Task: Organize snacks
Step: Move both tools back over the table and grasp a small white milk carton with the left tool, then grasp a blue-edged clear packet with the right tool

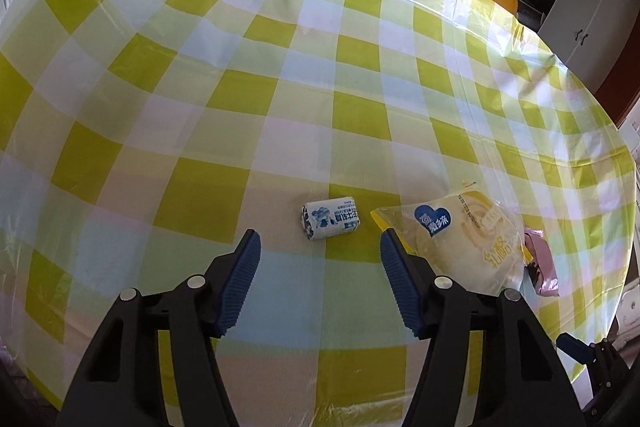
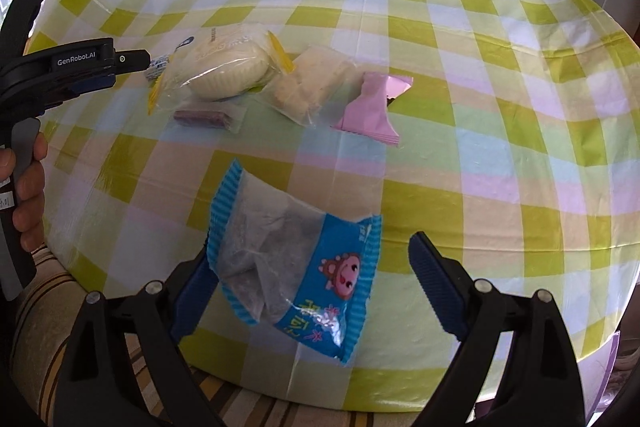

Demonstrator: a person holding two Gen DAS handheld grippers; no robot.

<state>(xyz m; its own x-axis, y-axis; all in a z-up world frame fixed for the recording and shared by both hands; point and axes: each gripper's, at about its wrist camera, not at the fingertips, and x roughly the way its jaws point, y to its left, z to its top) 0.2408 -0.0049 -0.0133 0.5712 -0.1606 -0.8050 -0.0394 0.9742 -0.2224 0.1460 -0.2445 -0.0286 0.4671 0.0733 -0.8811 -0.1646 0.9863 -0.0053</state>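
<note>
While bread bag [image 1: 464,243] crowds it, small milk pack [image 1: 330,222] lies unobstructed.

black grippers [image 1: 320,247] with ribbed blue pads [image 1: 244,279], silver screws, "genrobot.ai" lettering

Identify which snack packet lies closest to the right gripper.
The blue-edged packet with the pink cartoon face, lying between the open right gripper fingers. The bun, pale cake, purple bar and pink wrapper lie farther up the table.
</note>
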